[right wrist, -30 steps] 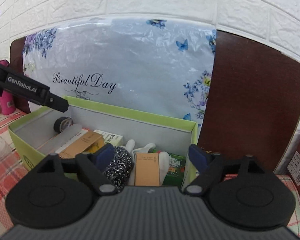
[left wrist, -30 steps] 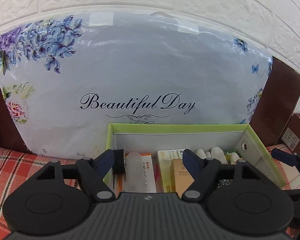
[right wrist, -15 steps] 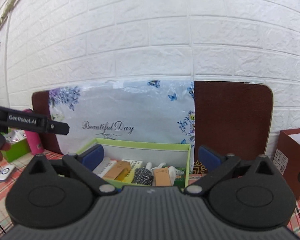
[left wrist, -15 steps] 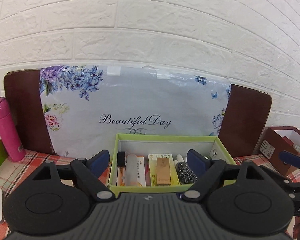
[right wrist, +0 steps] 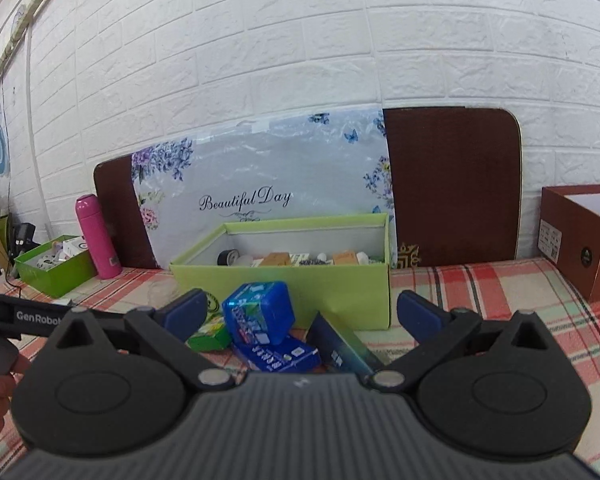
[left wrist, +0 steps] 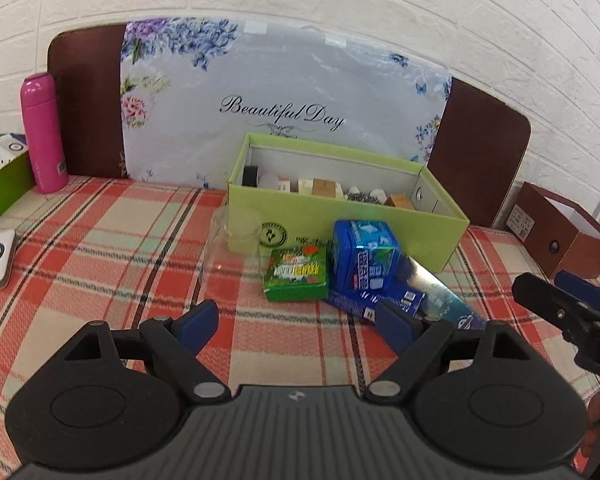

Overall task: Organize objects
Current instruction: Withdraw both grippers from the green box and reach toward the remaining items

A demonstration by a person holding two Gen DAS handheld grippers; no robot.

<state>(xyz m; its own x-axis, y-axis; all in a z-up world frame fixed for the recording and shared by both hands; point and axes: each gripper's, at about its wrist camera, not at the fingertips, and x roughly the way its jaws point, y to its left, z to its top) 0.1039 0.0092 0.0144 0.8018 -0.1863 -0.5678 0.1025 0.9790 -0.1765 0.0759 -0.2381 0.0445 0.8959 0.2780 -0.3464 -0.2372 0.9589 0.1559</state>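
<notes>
Both the left tongs [left wrist: 296,322] and right tongs [right wrist: 298,314] are standing wide open, holding nothing. The blue plastic box [left wrist: 364,254] is leaning on flat blue packets [left wrist: 380,300] near the table's back edge, before the green cardboard box [left wrist: 340,216]; a careless grab is risking toppling it.

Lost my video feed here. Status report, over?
Left gripper and right gripper open, empty. Green box part filled; blue pack, green pack on the cloth in front. Nothing blocking.
</notes>
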